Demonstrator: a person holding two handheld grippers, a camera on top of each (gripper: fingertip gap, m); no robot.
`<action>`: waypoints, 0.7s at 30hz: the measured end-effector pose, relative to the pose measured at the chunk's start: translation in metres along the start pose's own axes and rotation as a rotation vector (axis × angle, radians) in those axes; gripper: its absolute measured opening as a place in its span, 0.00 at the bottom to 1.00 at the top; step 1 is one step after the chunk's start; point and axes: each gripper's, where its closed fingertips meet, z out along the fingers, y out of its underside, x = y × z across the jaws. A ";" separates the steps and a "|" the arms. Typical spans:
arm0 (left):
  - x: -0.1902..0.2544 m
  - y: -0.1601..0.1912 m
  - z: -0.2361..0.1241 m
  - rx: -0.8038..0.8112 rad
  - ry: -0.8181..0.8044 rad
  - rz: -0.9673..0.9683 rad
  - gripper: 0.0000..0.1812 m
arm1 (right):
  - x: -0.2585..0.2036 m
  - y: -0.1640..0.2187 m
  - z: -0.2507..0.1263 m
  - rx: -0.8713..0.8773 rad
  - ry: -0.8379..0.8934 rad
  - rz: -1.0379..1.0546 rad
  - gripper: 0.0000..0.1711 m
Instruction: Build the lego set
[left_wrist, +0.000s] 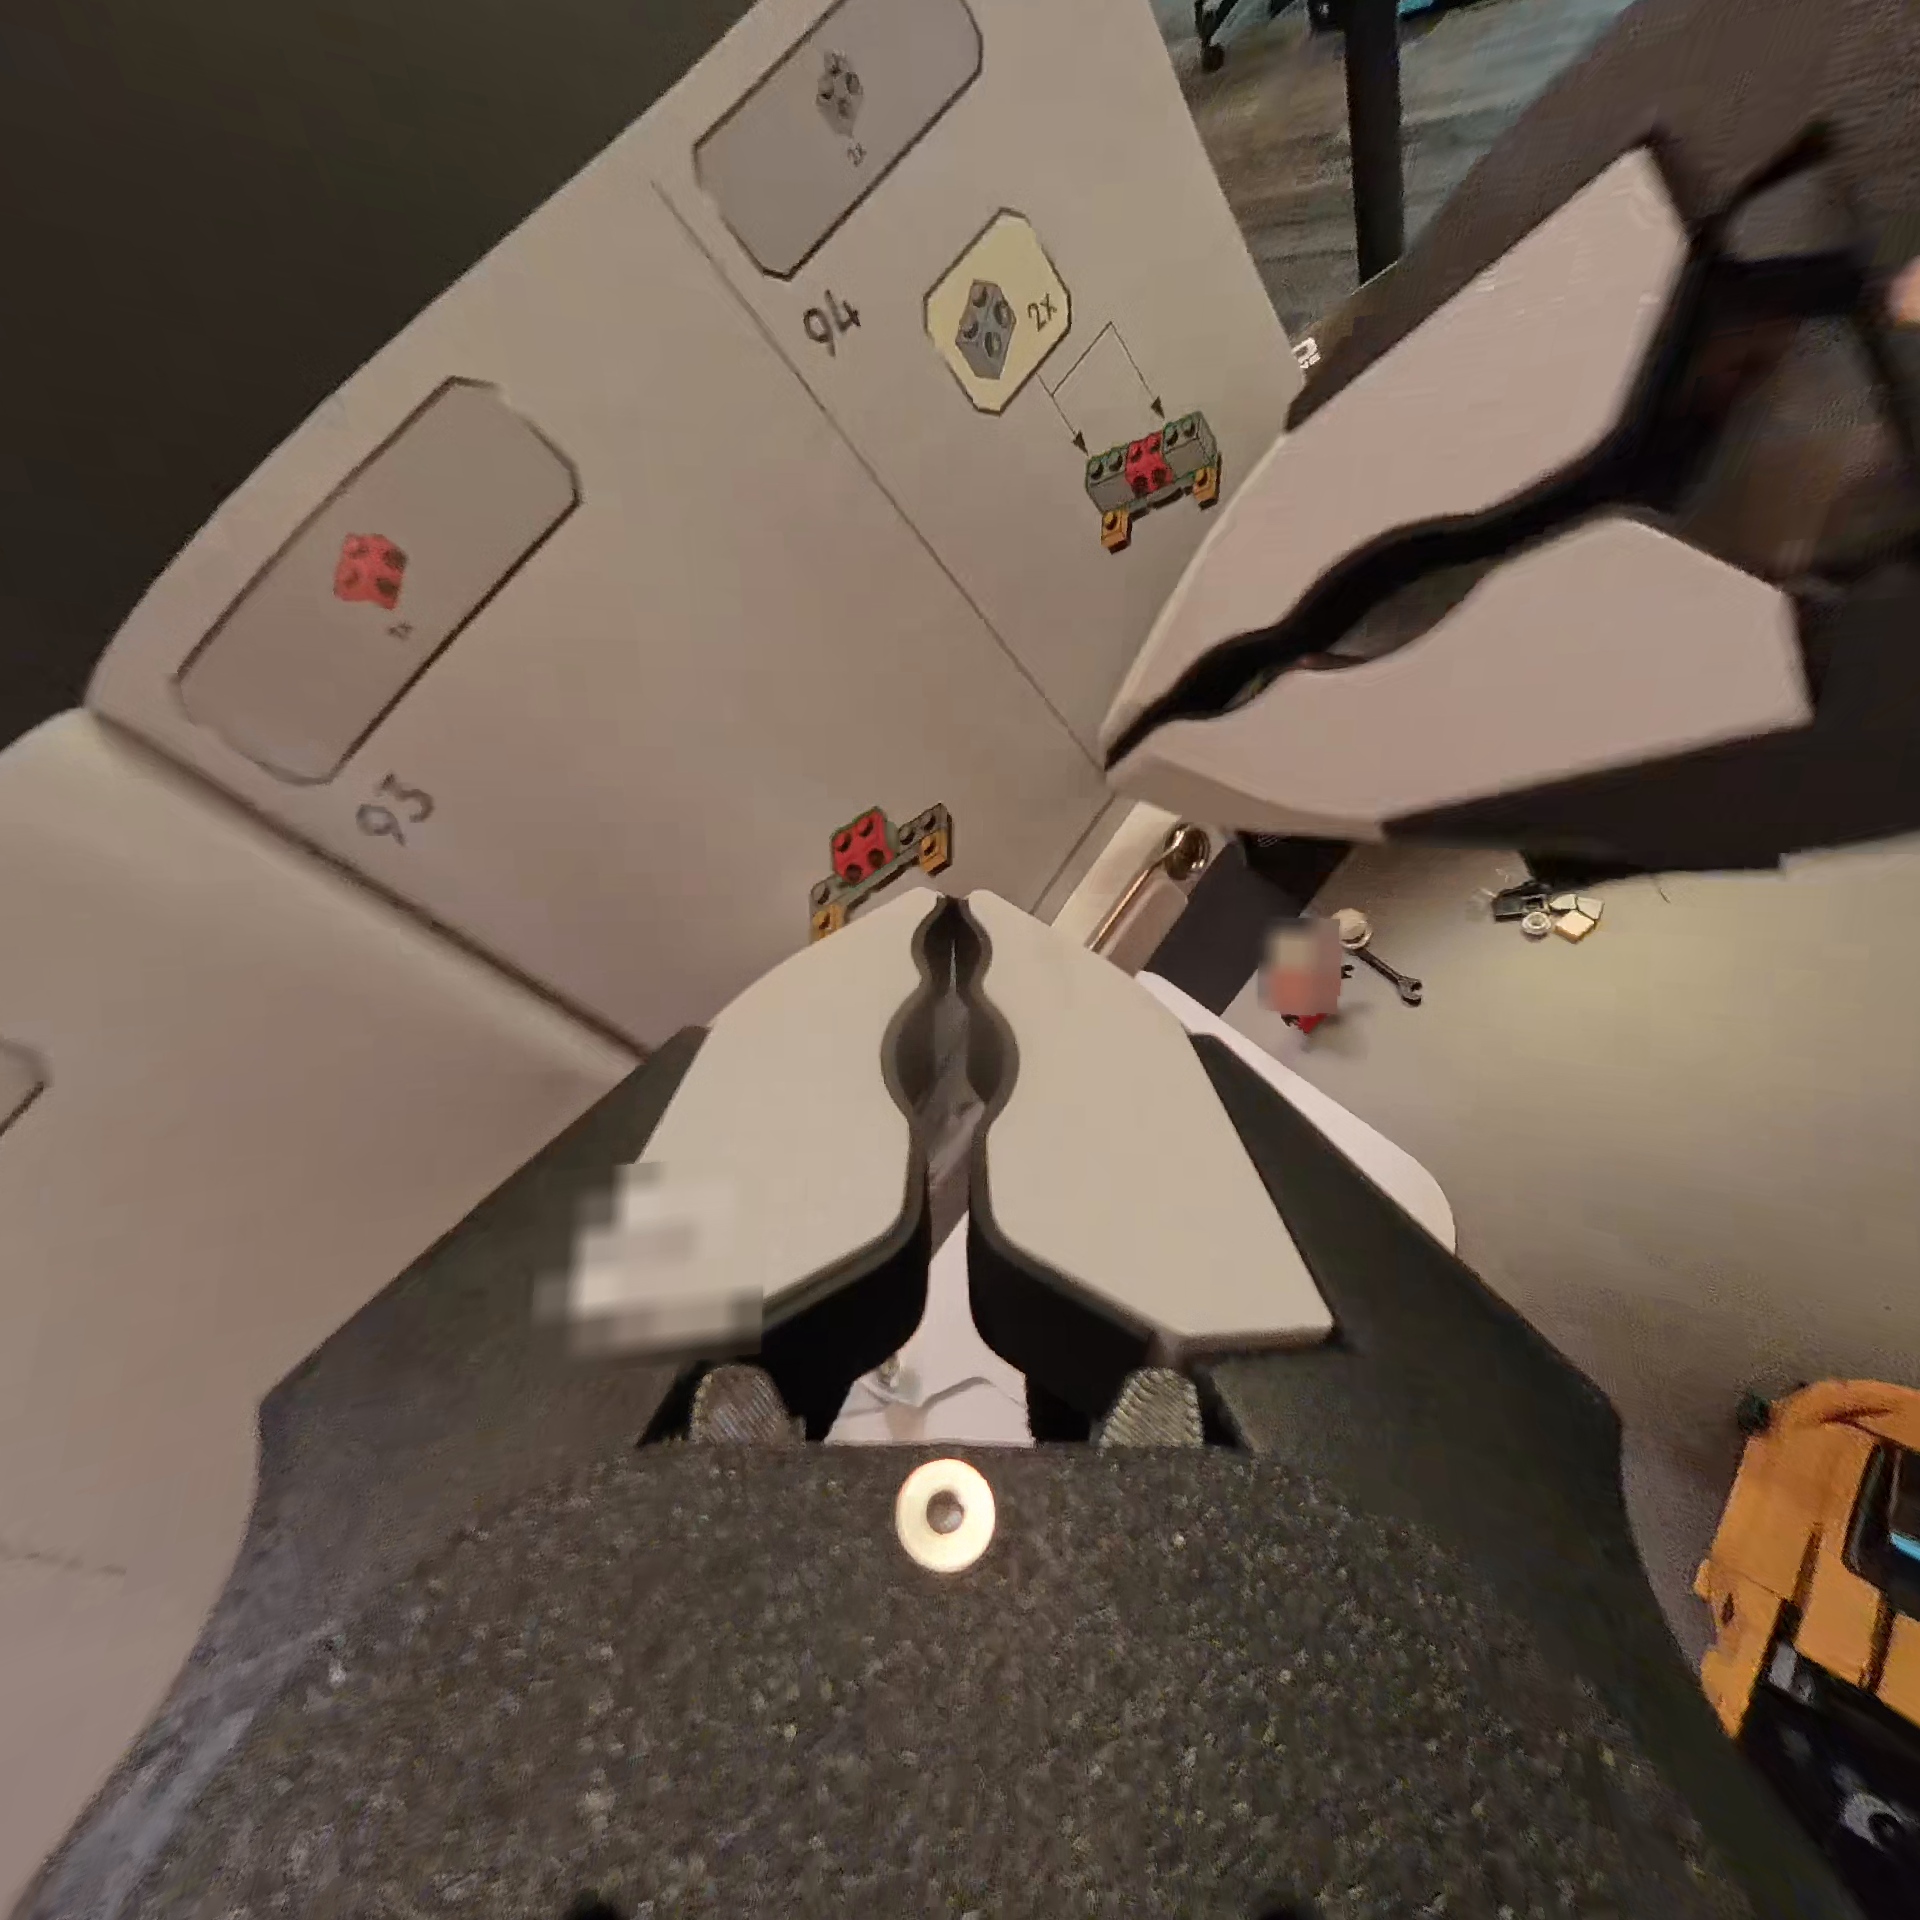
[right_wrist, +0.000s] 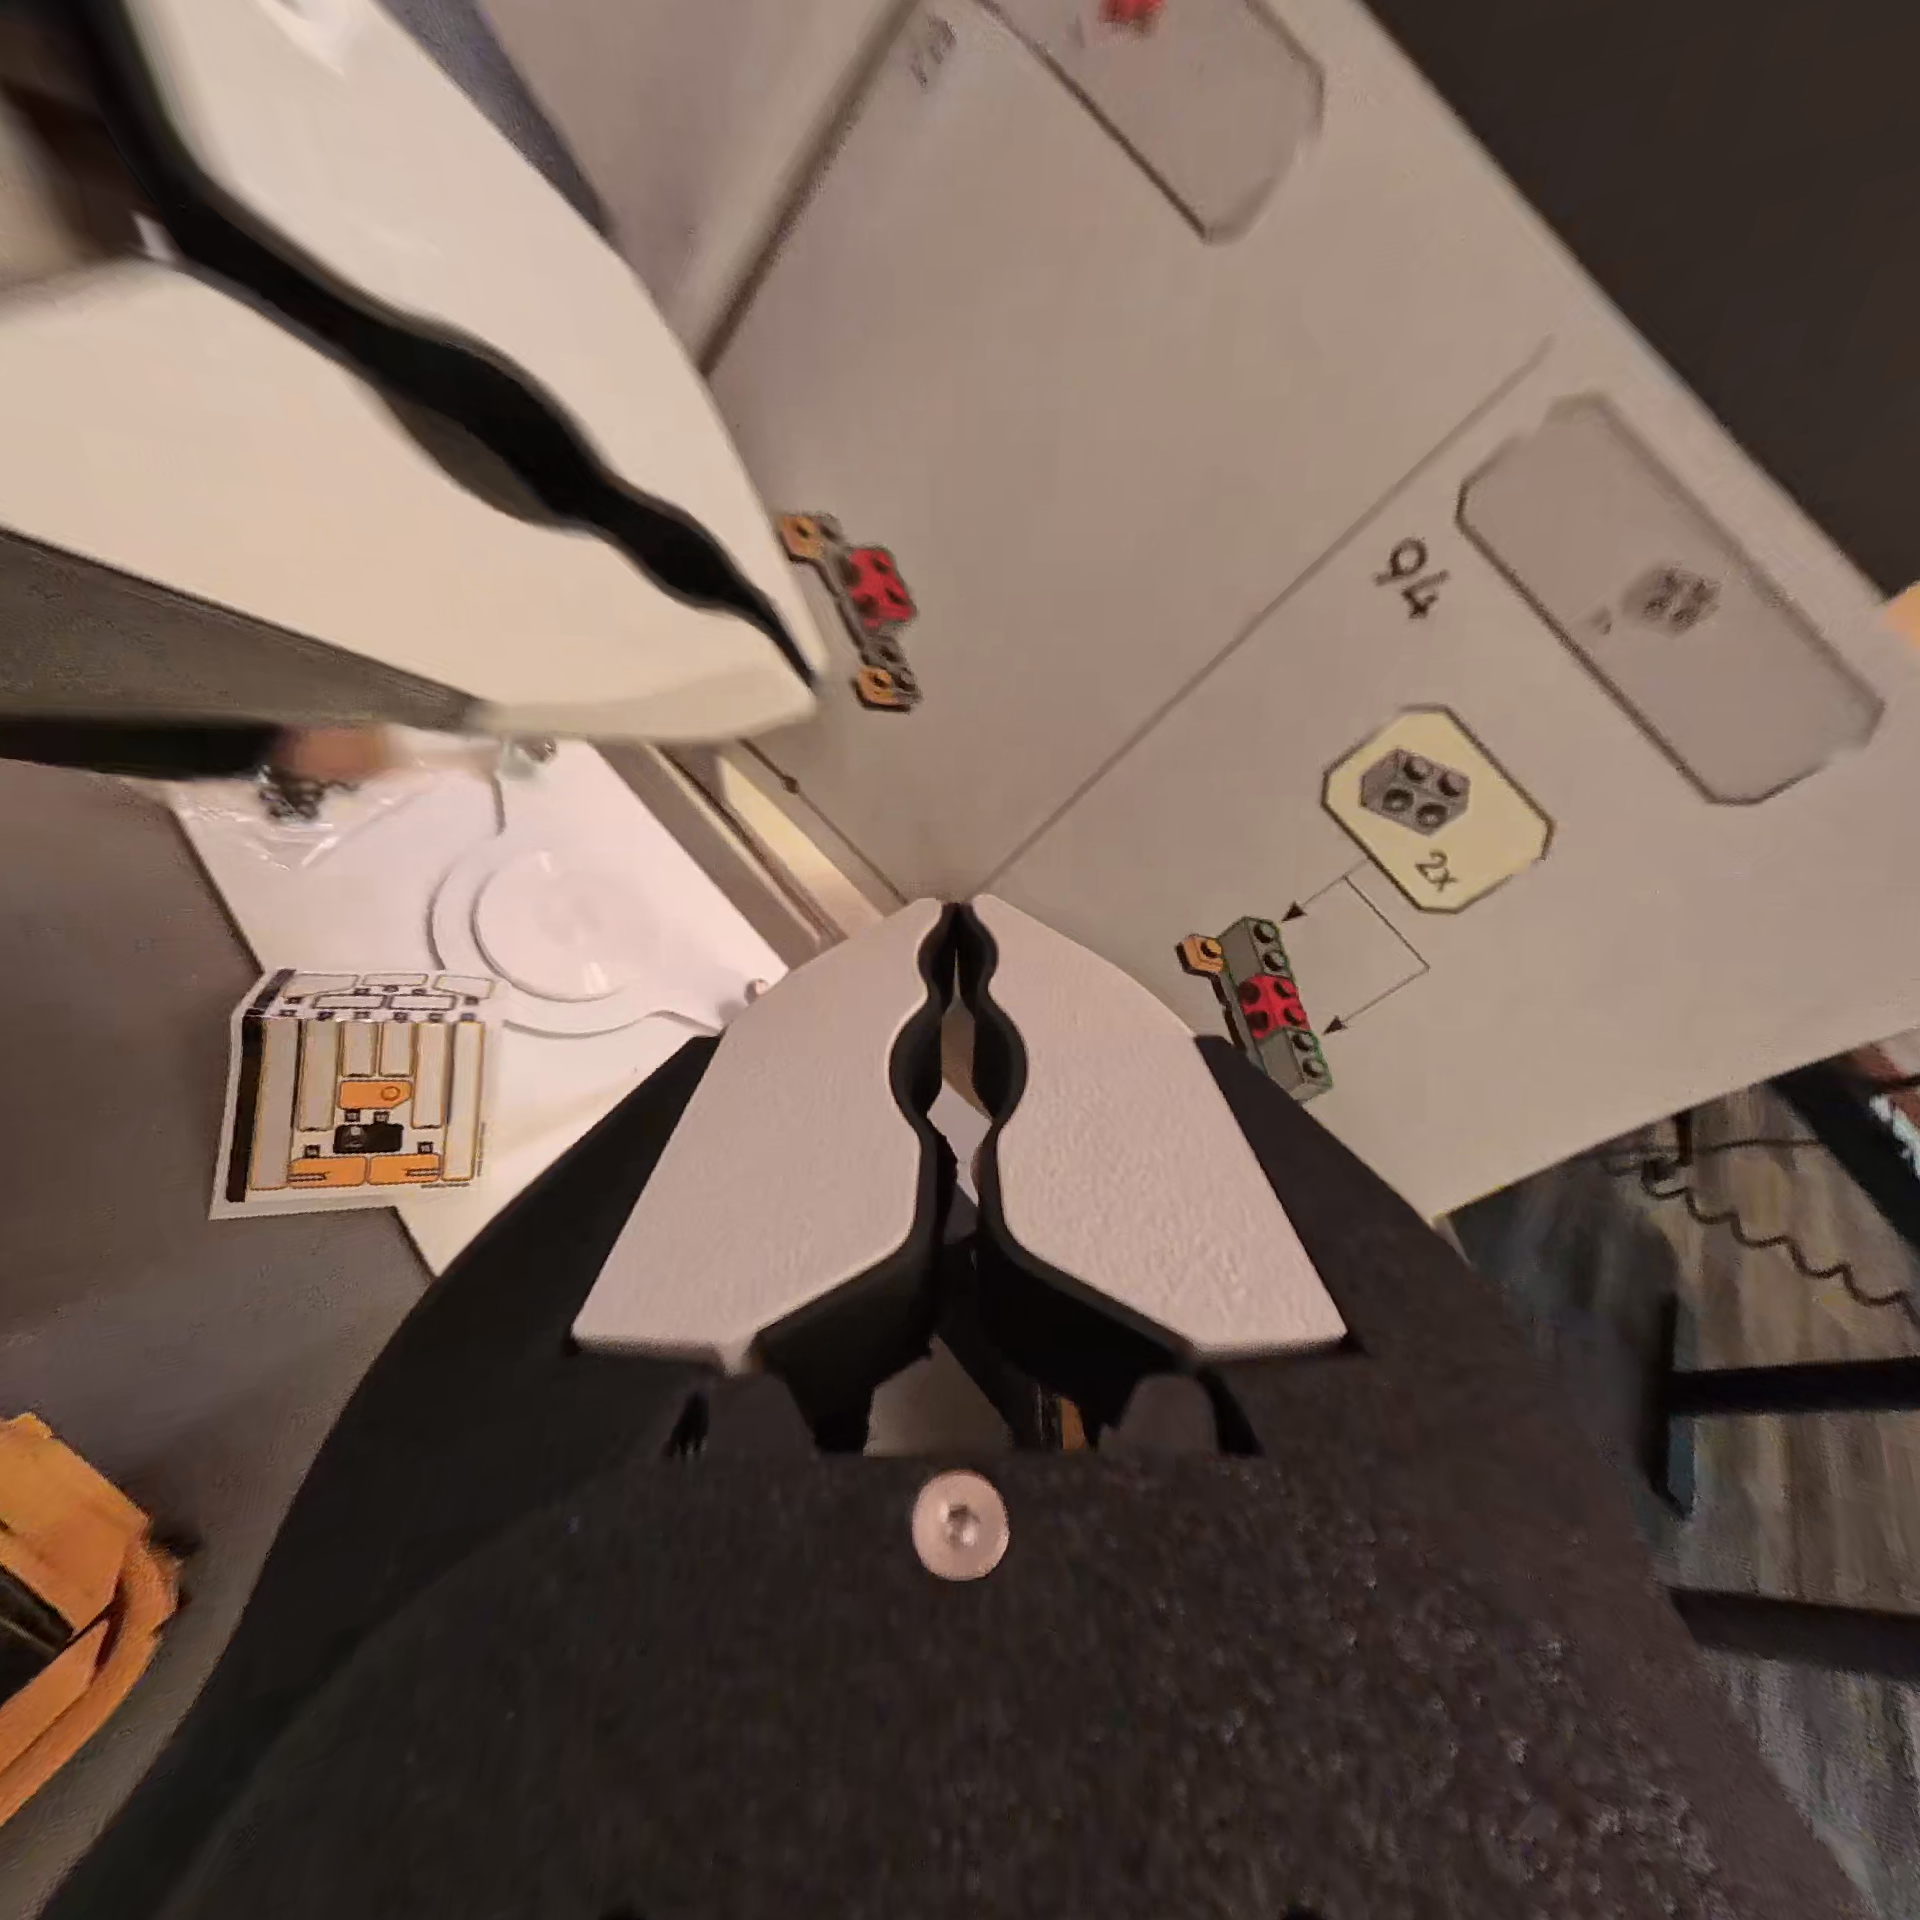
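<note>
The open instruction booklet (left_wrist: 644, 582) stands tilted up in front of both grippers, showing two building steps with red and grey bricks; it also fills the right wrist view (right_wrist: 1091, 540). My left gripper (left_wrist: 954, 909) is shut on the page's lower edge, just under the red brick drawing. My right gripper (right_wrist: 954, 912) is shut on the same edge where the line between the steps ends. Each gripper shows in the other's view, the right (left_wrist: 1117, 743) and the left (right_wrist: 810, 681). The part-built yellow lego model (left_wrist: 1818, 1558) sits on the grey table, also in the right wrist view (right_wrist: 62, 1558).
A sticker sheet (right_wrist: 353, 1081) lies on a white card (right_wrist: 582, 914) under the booklet. Several small loose pieces (left_wrist: 1548, 914) and a black toy wrench (left_wrist: 1387, 971) lie on the grey table (left_wrist: 1610, 1143). Chair legs and floor show beyond the table's edge. Spacing between my two grippers at the tips: around 4 cm.
</note>
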 end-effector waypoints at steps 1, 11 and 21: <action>-0.003 0.002 -0.005 0.003 -0.015 0.008 0.00 | 0.004 0.005 0.004 -0.030 0.005 0.000 0.00; -0.013 0.038 -0.049 0.000 -0.050 -0.064 0.00 | 0.002 0.012 0.002 -0.066 0.053 -0.009 0.02; -0.008 0.061 -0.082 0.046 -0.057 -0.167 0.00 | -0.007 0.016 -0.012 -0.048 0.071 0.039 0.03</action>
